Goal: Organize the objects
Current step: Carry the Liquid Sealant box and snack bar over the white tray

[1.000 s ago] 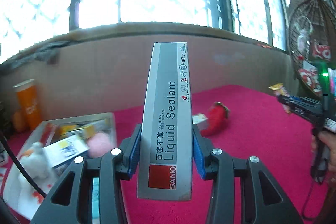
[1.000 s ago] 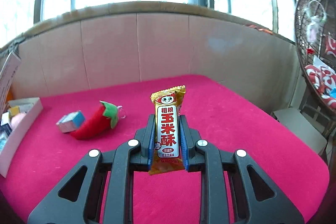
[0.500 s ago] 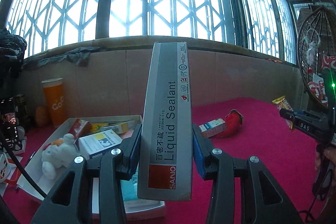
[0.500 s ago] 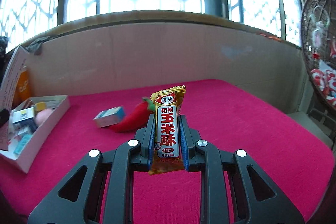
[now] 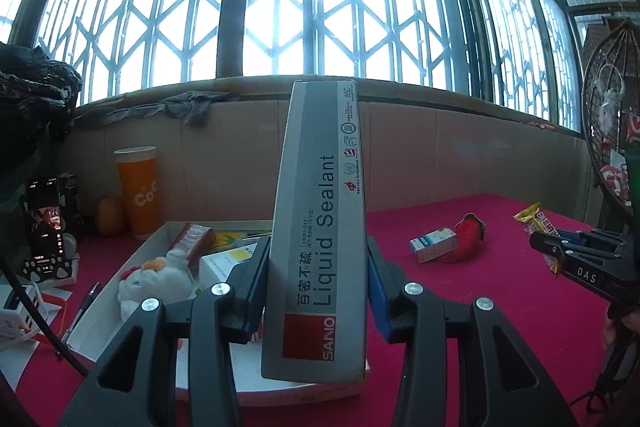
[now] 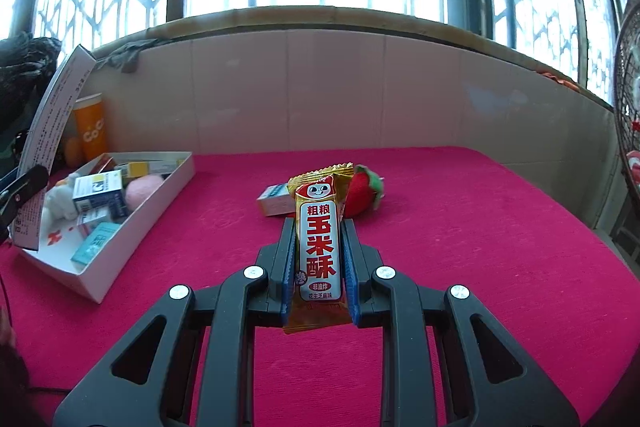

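My left gripper [image 5: 316, 291] is shut on a tall grey Liquid Sealant box [image 5: 320, 227], held upright over the near end of the white tray [image 5: 100, 311]. The box also shows at the left edge of the right wrist view [image 6: 48, 131]. My right gripper [image 6: 318, 267] is shut on an orange snack bar wrapper [image 6: 320, 247], held upright above the red cloth. It also shows in the left wrist view [image 5: 538, 227]. A red chili plush [image 6: 362, 193] and a small white-blue box [image 6: 274, 203] lie together on the cloth beyond it.
The tray [image 6: 132, 231] holds a white plush chicken [image 5: 156, 279], a pink ball [image 6: 146, 187] and several small boxes. An orange cup [image 5: 138, 191], a phone [image 5: 44, 227] and a power strip [image 5: 16, 307] stand left of it. A cardboard wall [image 6: 360, 91] backs the table.
Both views have swung left, so the tray shows nearer and fuller in each. The chili plush and small box have shifted right in both views. Both grips are unchanged.
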`<action>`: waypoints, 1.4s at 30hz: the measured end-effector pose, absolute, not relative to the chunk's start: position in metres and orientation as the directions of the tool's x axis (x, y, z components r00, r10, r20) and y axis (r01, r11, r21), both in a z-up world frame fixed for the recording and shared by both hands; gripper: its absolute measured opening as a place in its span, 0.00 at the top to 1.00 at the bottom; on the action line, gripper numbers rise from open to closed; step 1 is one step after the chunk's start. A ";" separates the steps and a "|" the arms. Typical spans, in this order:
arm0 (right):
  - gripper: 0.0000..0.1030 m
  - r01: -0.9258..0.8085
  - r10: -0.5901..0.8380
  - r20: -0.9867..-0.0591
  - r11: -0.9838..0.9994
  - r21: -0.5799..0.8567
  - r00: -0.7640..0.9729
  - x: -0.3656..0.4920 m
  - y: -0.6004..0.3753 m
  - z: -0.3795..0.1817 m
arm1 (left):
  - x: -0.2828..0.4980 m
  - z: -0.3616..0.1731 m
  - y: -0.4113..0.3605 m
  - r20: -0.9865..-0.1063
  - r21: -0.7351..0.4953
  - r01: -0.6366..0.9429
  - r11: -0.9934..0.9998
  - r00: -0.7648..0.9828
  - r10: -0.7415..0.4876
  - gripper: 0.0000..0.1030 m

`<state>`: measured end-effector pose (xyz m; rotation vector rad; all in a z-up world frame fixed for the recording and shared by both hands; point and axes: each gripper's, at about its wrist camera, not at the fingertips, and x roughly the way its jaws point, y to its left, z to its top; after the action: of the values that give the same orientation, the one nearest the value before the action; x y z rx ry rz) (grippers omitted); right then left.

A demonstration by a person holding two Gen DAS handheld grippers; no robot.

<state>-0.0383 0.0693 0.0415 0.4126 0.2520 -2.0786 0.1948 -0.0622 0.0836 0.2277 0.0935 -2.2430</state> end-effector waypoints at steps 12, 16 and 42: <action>0.81 0.893 -0.804 -0.415 -0.448 -0.049 -0.426 -0.008 0.050 0.037 | 0.211 0.084 -0.065 -0.179 0.018 0.792 -0.611 -0.598 -0.781 0.58; 0.81 0.897 -0.804 -0.424 -0.438 -0.053 -0.418 -0.005 0.047 0.036 | 0.216 0.082 -0.068 -0.186 0.007 0.797 -0.604 -0.593 -0.784 0.58; 0.80 0.913 -0.805 -0.443 -0.398 -0.090 -0.394 0.017 0.036 0.035 | 0.243 0.083 -0.075 -0.179 -0.021 0.827 -0.562 -0.556 -0.812 0.58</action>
<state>0.0171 0.0359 0.0348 0.3996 0.3866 -1.9603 0.2426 -0.0750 0.0826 0.1826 0.1260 -2.1623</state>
